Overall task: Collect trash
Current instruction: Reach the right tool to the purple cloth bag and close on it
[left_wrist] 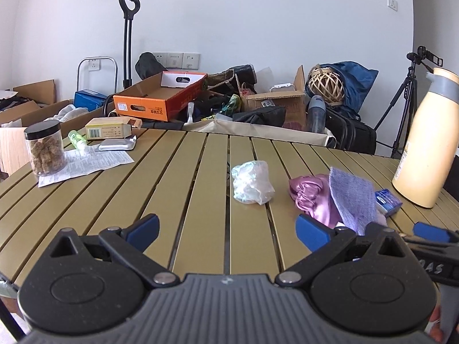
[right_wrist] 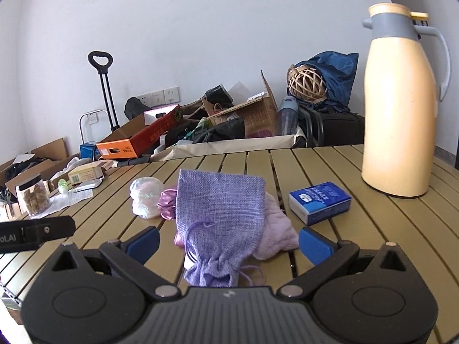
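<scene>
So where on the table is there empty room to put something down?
Bare slats lie between the printed paper and the crumpled plastic bag, in front of the left gripper. It is crowded from the purple pouch past the blue box to the cream jug.

Bare bench [left_wrist: 200, 177] slats lie open at 12 o'clock; crumpled plastic wad [left_wrist: 252, 183], purple pouch [right_wrist: 219, 215] and thermos [right_wrist: 400, 109] crowd 2 o'clock.

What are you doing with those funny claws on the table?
A person is holding two grippers over a slatted table to pick up trash. The left gripper is open and empty, facing a crumpled plastic wad. The right gripper is open too, with a purple drawstring pouch lying between its fingers, not squeezed. A blue box and a cream jug sit nearby. Nothing is picked up yet.
</scene>
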